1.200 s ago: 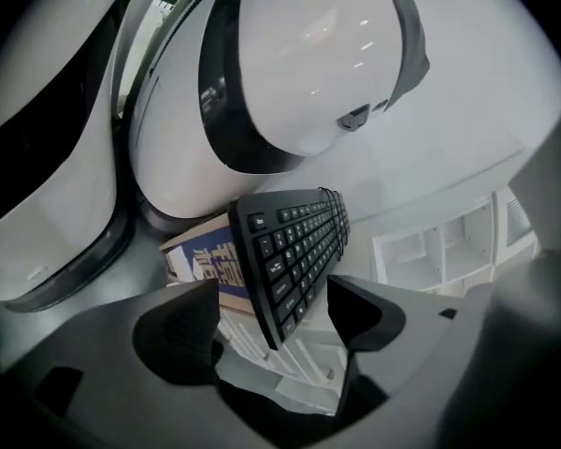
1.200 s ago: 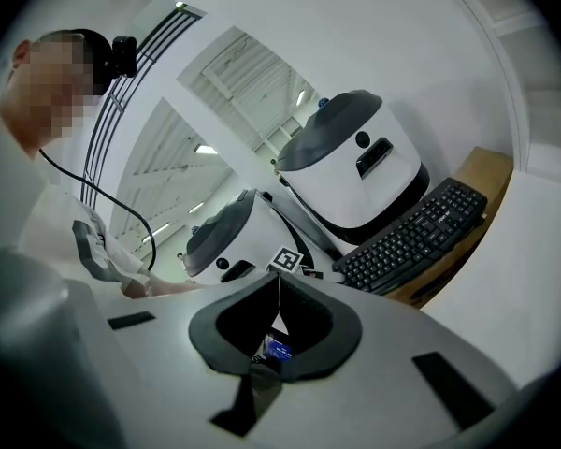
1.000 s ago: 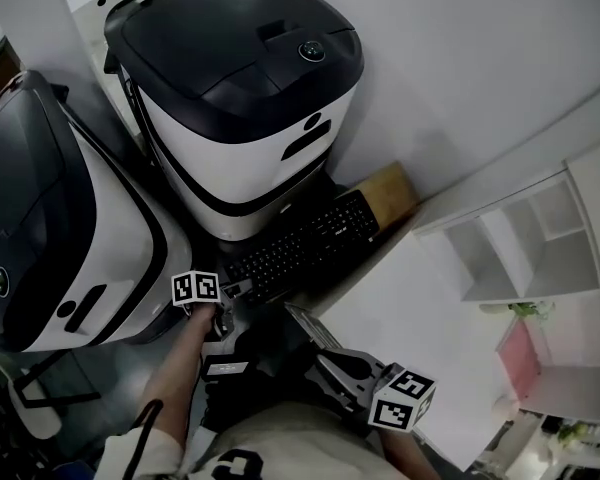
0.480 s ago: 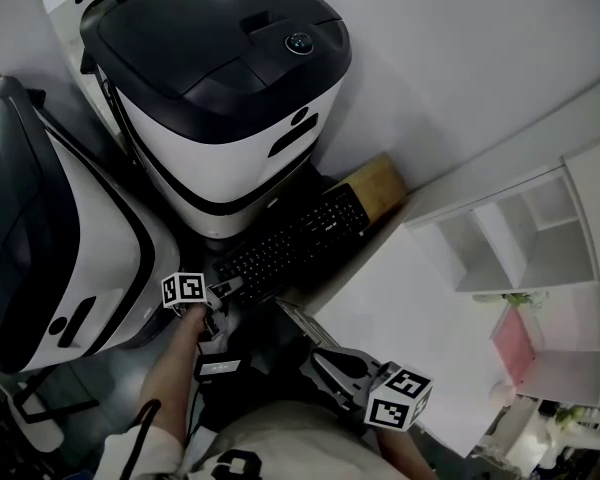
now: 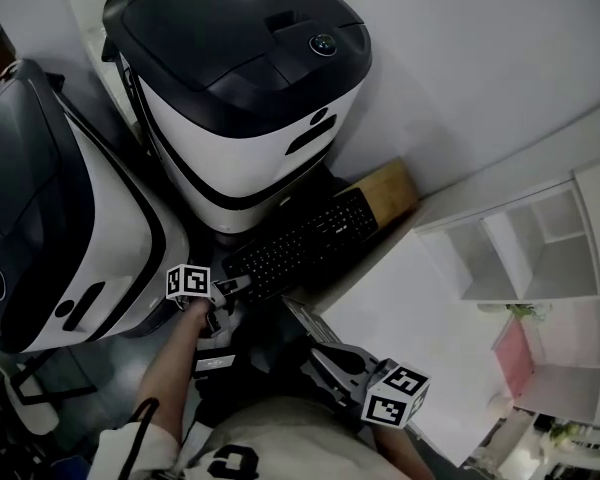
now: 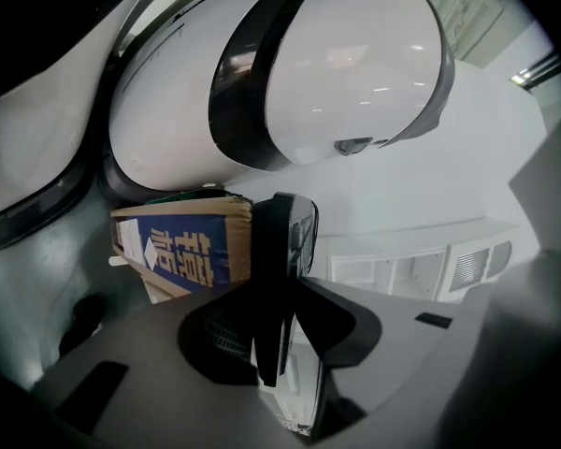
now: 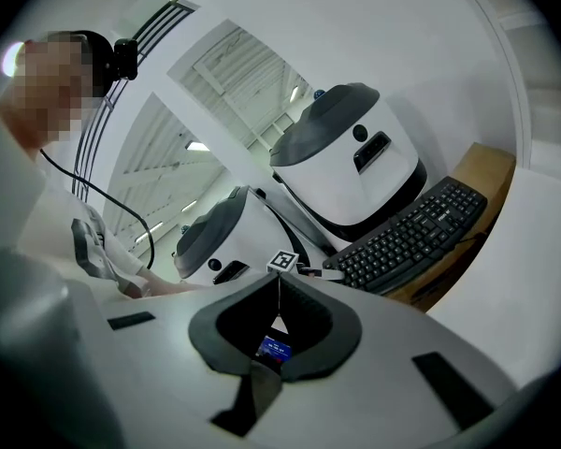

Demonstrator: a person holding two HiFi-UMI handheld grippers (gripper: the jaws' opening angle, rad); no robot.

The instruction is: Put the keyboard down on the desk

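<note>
A black keyboard (image 5: 300, 243) lies slanted on top of a brown cardboard box (image 5: 385, 190), beside the foot of a white and black machine. My left gripper (image 5: 235, 290) is at the keyboard's near left end. Its jaws are closing, and the keyboard (image 6: 294, 227) stands edge-on between them with both pads against it. My right gripper (image 5: 300, 316) hangs lower and nearer to me, apart from the keyboard, shut with nothing in it. The right gripper view shows the keyboard (image 7: 411, 237) and the left gripper's marker cube (image 7: 282, 261).
Two large white and black machines (image 5: 250, 88) (image 5: 50, 228) stand close behind and to the left. A white desk top (image 5: 430, 318) lies at the right, with a white shelf unit (image 5: 540, 238) beyond it. The box carries blue print (image 6: 182, 241).
The head view has swung slightly. My left gripper stays at the keyboard's left end and the keyboard has not visibly moved. The right gripper has held still.
</note>
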